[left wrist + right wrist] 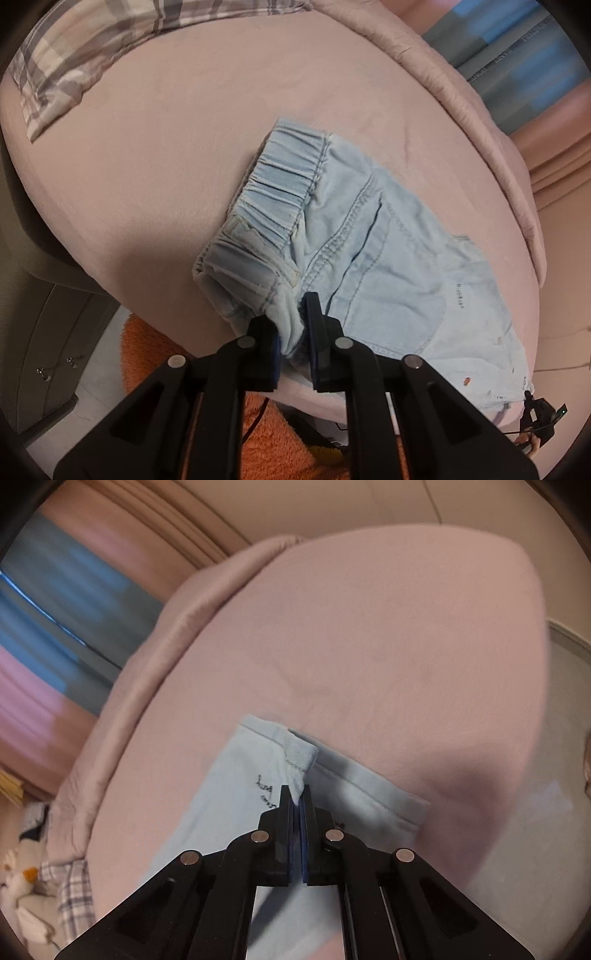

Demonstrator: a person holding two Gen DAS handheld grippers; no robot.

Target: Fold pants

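Light blue denim pants [369,251] lie on a pink bed [166,177], elastic waistband toward the left. My left gripper [293,332] is shut on a bunch of fabric at the waist end near the bed's edge. In the right wrist view the hem end of the pants [258,775] lies on the bed [369,646], with small black stitched writing on it. My right gripper [297,794] is shut on a folded corner of the hem. The right gripper also shows small at the lower right of the left wrist view [541,417].
A plaid pillow [81,55] lies at the far left of the bed. A folded pink quilt [480,122] runs along the far edge. An orange fluffy rug [266,435] and a grey drawer cabinet [48,350] are below the bed edge. Striped curtains [55,627] hang behind.
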